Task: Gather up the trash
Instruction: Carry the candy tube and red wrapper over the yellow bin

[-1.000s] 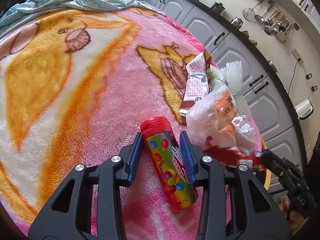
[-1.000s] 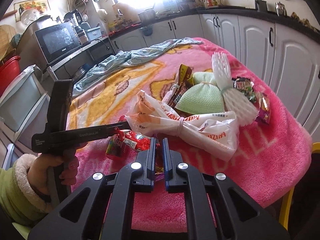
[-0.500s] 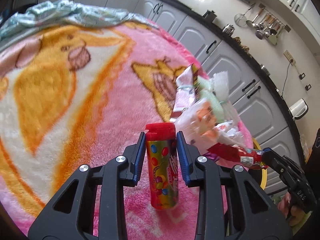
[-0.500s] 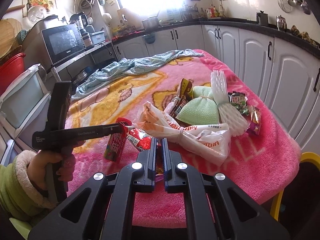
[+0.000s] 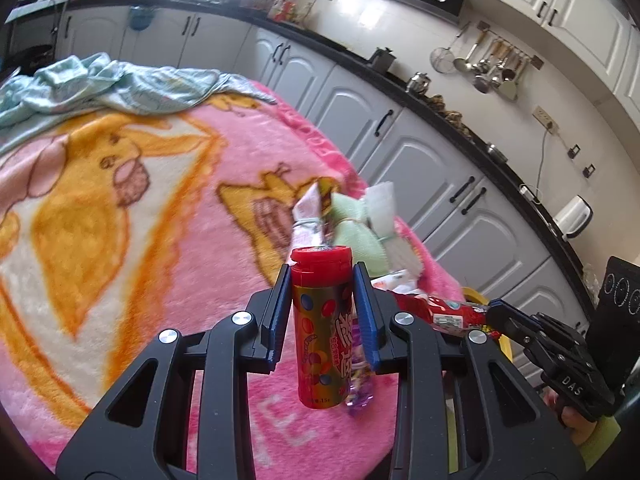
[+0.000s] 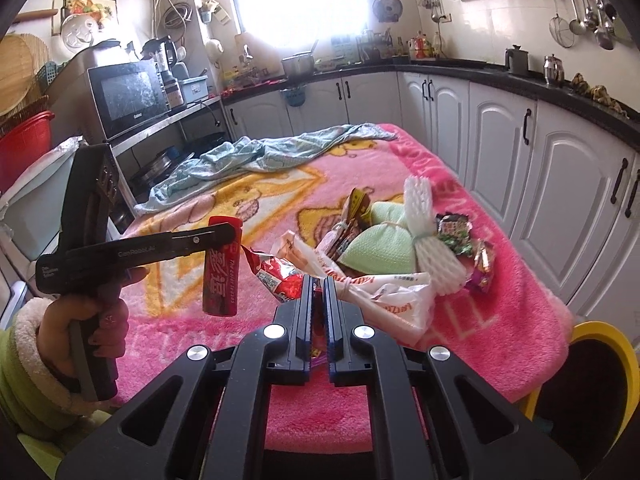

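Left wrist view: the left gripper [image 5: 322,306] has its jaws pinched on one candy tube [image 5: 320,328], gripped just under its red cap and hanging upright, clear of the pink blanket [image 5: 168,248] that covers the desk. A purple wrapper [image 5: 360,392] shows just beside the tube's lower end; whether the jaws catch it too cannot be told.

In the right wrist view, the right gripper [image 6: 319,312] has its jaws pressed nearly together on one red snack packet [image 6: 280,280], which sticks out to the left in front of them. The tube [image 6: 222,268] hangs to the left of that packet, apart from it, with the person's left hand [image 6: 96,320] on the gripper handle.

Beyond the packet lies a heap: one white plastic bag [image 6: 384,296] tied at the middle, one green mesh bundle [image 6: 380,248], one white foam net [image 6: 428,240], one tied dark wrapper [image 6: 352,220], and about three small wrappers [image 6: 460,236] near the desk's right edge. One pale blue cloth [image 6: 256,156] is crumpled at the far end. A yellow seat [image 6: 600,356] stands by the near right corner.
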`<state>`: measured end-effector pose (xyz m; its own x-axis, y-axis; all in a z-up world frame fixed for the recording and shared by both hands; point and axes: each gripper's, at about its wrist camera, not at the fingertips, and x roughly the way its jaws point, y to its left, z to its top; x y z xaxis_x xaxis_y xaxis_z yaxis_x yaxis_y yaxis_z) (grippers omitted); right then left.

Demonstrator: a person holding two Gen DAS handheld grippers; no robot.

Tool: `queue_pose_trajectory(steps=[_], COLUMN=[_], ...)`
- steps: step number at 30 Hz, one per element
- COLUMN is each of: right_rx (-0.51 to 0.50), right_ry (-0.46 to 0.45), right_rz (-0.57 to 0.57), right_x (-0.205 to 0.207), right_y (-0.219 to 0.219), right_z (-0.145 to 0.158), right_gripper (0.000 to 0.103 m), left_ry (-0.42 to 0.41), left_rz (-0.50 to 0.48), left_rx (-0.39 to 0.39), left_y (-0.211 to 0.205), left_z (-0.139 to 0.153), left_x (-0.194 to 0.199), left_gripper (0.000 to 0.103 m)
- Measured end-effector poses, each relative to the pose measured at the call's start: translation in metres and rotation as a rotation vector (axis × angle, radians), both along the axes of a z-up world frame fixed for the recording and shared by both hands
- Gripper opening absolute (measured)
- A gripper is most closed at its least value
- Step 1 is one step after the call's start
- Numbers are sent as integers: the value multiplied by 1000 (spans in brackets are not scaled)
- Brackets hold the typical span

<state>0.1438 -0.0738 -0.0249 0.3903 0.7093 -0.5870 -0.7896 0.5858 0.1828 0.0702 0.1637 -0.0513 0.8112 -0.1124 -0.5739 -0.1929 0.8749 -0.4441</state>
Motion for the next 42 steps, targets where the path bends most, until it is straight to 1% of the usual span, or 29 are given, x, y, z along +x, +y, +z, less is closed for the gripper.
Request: queue_pose_trajectory(steps=[12, 25, 42], right_rx=[35, 59, 99], right_ry=[-43, -73, -112], right_rz=[-72, -171, -318], right_x=[4, 12, 21], right_y=[-30, -68, -131], right_z=[22, 38, 56], right_gripper=[5, 5, 5], left_ry=[-59, -87, -141], left_rz=[-65, -147, -248], left_rx=[56, 88, 110], left_y=[-37, -76, -128], left_z=[29, 44, 67], left_x=[19, 44, 72], left_gripper=[24, 24, 24])
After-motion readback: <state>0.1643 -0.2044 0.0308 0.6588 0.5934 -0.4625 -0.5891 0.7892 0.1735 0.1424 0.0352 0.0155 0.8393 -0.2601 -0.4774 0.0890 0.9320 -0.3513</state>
